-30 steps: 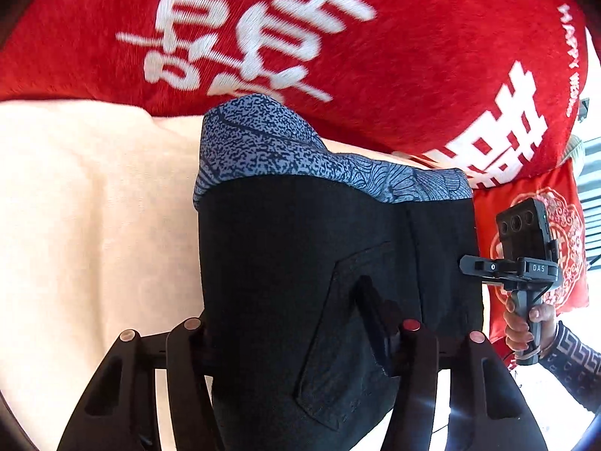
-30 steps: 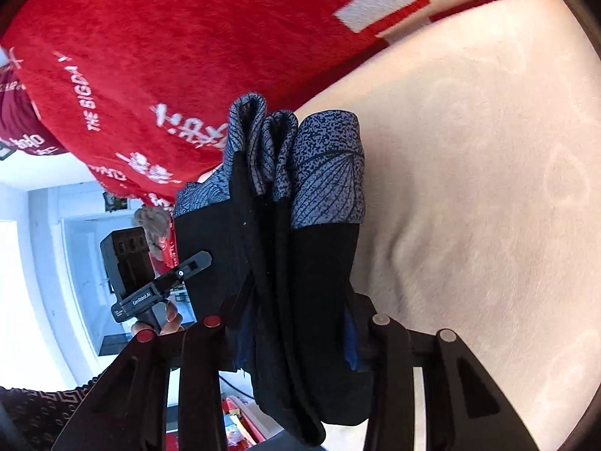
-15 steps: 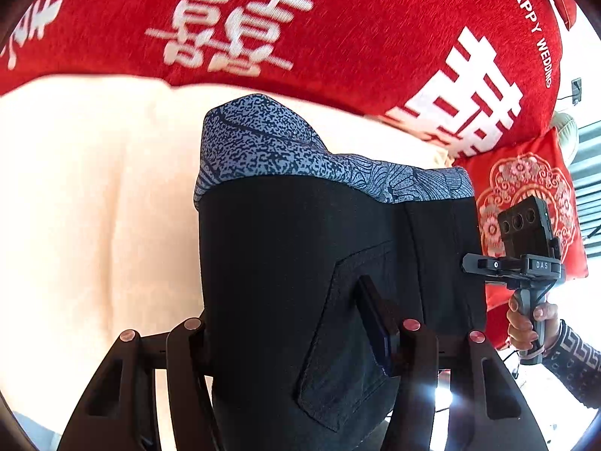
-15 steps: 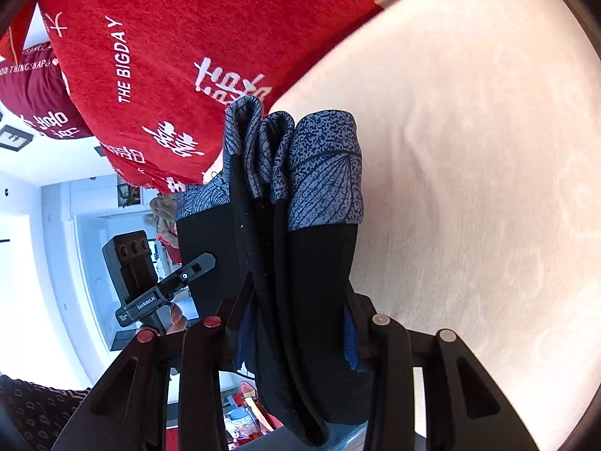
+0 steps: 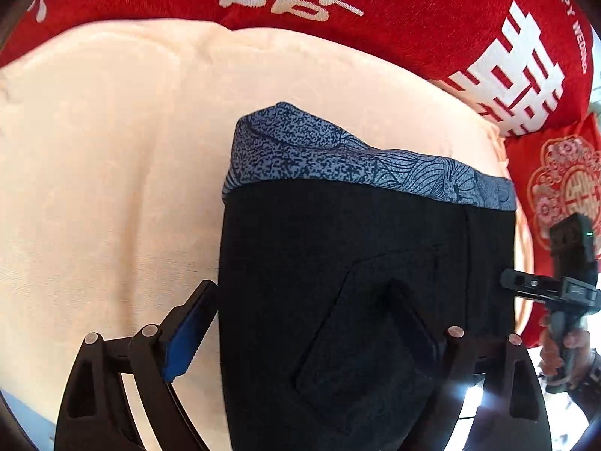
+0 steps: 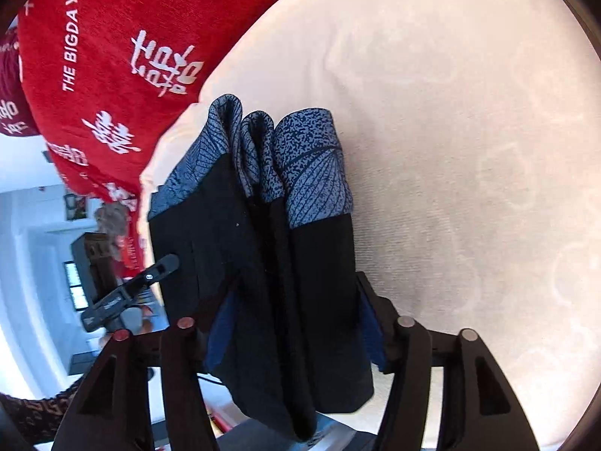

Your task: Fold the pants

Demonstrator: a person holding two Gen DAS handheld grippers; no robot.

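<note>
Now that the left gripper [image 5: 300, 289] has let go, its jaws stand apart where half a second ago they pinched the cloth. Its left finger sits just beside the near edge of the pants [image 5: 357, 255] with the blue pad [image 5: 184, 338] bare. Its right finger lies against the dark fabric by the back pocket [image 5: 375, 338] but no longer squeezes it.

The pants themselves have barely shifted. They are a narrow, layered bundle over the middle of the cream cushion [image 5: 112, 150]. The patterned blue waistband [image 5: 338, 158] points toward the cushion's far edge, where the red pillow [image 5: 375, 37] leans. Whether the bundle's underside rests on the cushion or hangs just above it cannot be told from either view.

Further right, the right gripper [image 6: 296, 282] stays clamped on the stacked layers, both pads pressed into the black cloth below the waistband, as in the earlier frames. In its own view three thicknesses of waistband show side by side, so the folds look already made.

I judge that the task is near its end. With one side released, the bundle now depends on the right gripper alone. The layers are loose and could slump or fan open toward the freed side if they are lifted or swung. Lowering the pants flat onto the cushion before the right jaws part looks the safer finish.
</note>
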